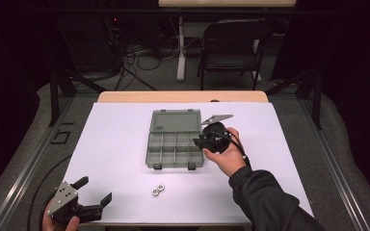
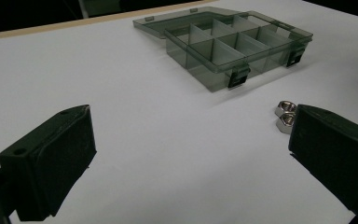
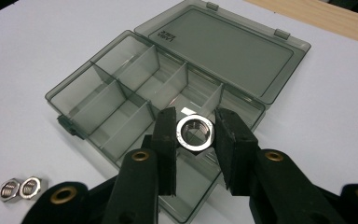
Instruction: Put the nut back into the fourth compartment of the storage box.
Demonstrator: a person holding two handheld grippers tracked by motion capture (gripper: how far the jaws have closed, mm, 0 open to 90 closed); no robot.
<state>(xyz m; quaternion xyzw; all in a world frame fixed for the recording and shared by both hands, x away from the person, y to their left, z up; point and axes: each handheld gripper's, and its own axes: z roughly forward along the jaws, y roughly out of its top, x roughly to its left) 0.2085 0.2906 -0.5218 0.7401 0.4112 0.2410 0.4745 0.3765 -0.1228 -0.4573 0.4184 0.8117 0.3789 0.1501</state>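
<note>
A smoky clear compartment box (image 1: 175, 148) lies open mid-table, lid flat behind it. My right gripper (image 3: 195, 133) is shut on a steel hex nut (image 3: 194, 132), held between its pads above the box's near-right compartments (image 3: 200, 172). In the high view that gripper (image 1: 200, 141) hangs at the box's right edge. Two more hex nuts (image 1: 158, 189) lie side by side on the white sheet in front of the box, also seen as nuts (image 3: 19, 188) and nuts (image 2: 284, 114). My left gripper (image 1: 96, 191) rests open at the front left corner, nothing between its fingers (image 2: 51, 163).
A white sheet (image 1: 115, 144) covers the table. The box (image 2: 235, 49) has several divided compartments that look empty. A black chair (image 1: 233, 43) and cables stand beyond the table's far edge. Metal rails run along both sides.
</note>
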